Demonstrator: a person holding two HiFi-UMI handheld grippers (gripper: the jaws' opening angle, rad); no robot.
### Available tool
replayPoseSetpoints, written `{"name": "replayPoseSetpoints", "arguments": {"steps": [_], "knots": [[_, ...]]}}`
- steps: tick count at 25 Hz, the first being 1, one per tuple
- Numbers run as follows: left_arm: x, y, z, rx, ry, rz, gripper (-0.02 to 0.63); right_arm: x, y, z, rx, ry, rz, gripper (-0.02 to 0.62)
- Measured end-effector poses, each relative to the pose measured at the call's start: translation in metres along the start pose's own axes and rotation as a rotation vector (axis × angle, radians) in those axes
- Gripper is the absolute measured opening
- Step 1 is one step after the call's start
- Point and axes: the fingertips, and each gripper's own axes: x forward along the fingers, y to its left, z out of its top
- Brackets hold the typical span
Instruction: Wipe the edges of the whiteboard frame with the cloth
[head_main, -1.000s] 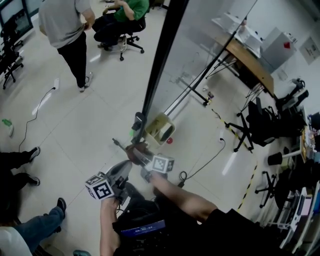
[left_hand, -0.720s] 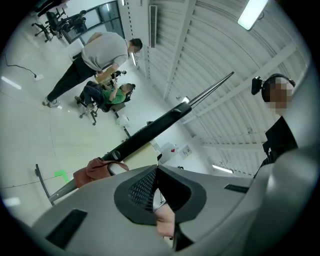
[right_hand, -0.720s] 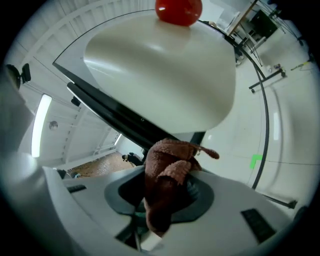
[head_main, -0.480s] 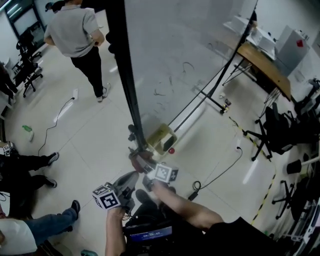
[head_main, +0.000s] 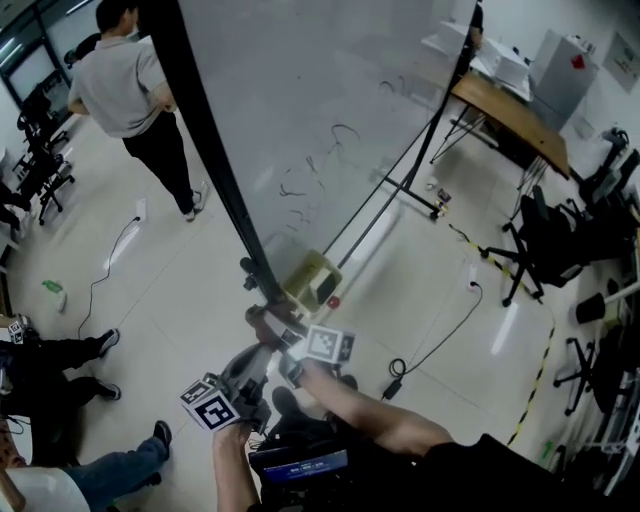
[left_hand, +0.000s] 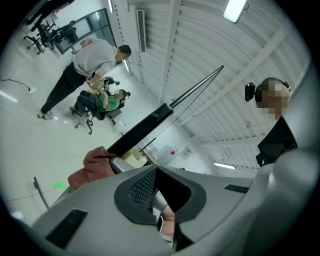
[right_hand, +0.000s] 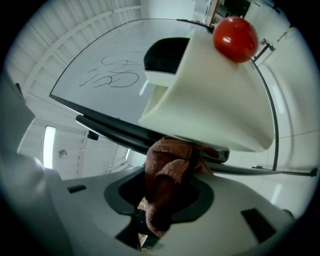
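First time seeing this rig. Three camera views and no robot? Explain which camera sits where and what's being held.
There is no robot arm. A person holds a two-jaw gripper in each hand. The head view comes from a camera on that person's head, looking down at the floor and the whiteboard. The cubes with square markers are parts of the grippers. The other two cameras ride on the grippers and look along their jaws. The right gripper is shut on a brown cloth, which appears pressed against the board's black frame, beside a cream housing with a red knob. The left gripper has its jaws together, holding nothing.
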Motion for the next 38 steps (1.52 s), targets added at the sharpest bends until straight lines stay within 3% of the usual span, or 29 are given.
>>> {"name": "replayPoseSetpoints", "arguments": {"steps": [5,12,22,28,33,38], "knots": [[-0.004,-0.01,0.025,0.053,0.01,-0.075,-0.009,-0.001,0.011,0.005,-0.013,-0.072,-0.005,0.138],[-0.006,-0.019,0.053,0.115,0.028,-0.151,-0.009,0.013,0.075,0.017,-0.058,-0.143,0.095,0.138],[-0.006,-0.042,0.068,0.181,0.034,-0.259,-0.009,-0.005,0.141,0.036,-0.305,-0.193,0.186,0.138],[-0.011,-0.053,0.076,0.208,0.019,-0.282,-0.009,-0.014,0.145,0.034,-0.329,-0.192,0.225,0.138],[-0.014,-0.067,0.085,0.244,-0.003,-0.3,-0.009,-0.024,0.174,0.038,-0.476,-0.157,0.225,0.138],[-0.016,-0.074,0.089,0.265,-0.014,-0.31,-0.009,-0.021,0.206,0.043,-0.696,-0.126,0.226,0.138]]}}
